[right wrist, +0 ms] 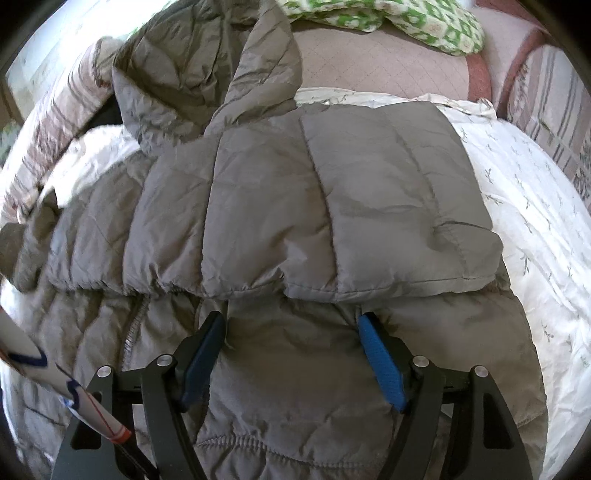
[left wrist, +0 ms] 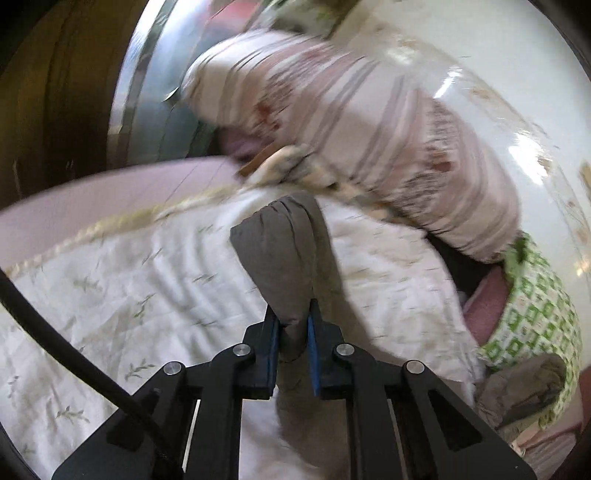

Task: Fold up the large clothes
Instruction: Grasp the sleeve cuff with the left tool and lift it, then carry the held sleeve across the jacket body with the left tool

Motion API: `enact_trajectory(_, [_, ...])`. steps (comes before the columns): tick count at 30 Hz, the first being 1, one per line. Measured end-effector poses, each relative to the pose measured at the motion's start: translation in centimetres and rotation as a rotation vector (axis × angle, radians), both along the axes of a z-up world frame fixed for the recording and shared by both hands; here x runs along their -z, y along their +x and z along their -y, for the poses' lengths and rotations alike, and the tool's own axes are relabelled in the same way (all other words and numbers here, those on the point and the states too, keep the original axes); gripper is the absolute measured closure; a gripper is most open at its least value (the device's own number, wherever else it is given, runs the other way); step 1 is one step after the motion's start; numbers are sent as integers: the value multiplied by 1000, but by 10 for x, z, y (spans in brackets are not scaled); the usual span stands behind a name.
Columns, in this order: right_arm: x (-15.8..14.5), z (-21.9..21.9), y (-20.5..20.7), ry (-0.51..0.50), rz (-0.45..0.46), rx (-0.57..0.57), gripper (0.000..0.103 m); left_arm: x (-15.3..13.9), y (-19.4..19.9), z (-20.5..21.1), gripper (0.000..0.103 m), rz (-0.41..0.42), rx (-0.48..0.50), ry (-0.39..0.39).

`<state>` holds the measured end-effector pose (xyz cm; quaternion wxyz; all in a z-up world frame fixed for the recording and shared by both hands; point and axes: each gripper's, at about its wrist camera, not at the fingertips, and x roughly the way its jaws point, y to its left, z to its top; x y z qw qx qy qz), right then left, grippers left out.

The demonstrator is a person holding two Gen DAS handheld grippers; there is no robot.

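Observation:
A grey quilted puffer jacket (right wrist: 314, 203) lies spread on the bed, one padded panel folded over its body and its hood (right wrist: 192, 74) toward the far left. My right gripper (right wrist: 291, 321) stands open just over the jacket's lower part, blue pads wide apart and not pinching any fabric. In the left wrist view, my left gripper (left wrist: 293, 314) is shut on a grey end of the jacket (left wrist: 284, 251). This bunched fabric stands up from between the jaws, lifted above the quilt. That view is motion-blurred.
A white leaf-print quilt (left wrist: 129, 295) covers the bed. A striped pillow (left wrist: 369, 122) and a green-patterned pillow (right wrist: 424, 26) lie at the far side on a pink sheet (right wrist: 388, 62). A black cable (left wrist: 55, 332) crosses the lower left. A white tag (right wrist: 55, 387) hangs at left.

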<state>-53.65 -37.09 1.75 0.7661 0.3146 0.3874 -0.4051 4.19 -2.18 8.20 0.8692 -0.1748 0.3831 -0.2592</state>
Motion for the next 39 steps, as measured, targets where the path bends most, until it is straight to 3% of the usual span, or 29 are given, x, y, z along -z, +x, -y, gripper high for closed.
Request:
enact_trajectory(8, [-29,1,-28,-48,101,77,25,-86,-74,27,91,169,161,-88])
enact_trajectory(14, [-38,5,-40,-50,152,112,25,-113,-156,83,91,262,378,-70])
enact_trajectory(19, [-43,6,-43,-57,182,117,25,-91,-242,153,91,316,631,41])
enact_trajectory(24, [-45,5,-42,-58,204,112,25,-16,-320,215,91,294,844,256])
enact_trajectory(28, [-46,6,-41,-45,231,108,25,37,-350,242,90,276,905,430])
enact_trajectory(30, [-45,6,-39,-27,249,100,24,40,-358,244,89,300,900,470])
enact_trajectory(34, [-48,4,-36,-4,304,89,24,30,-358,240,74,269,915,452])
enact_trajectory(36, [-51,1,-33,11,341,77,24,18,-364,234,52,255,938,418])
enact_trajectory(39, [-55,-4,-29,24,380,55,24,-12,-366,213,48,262,921,351])
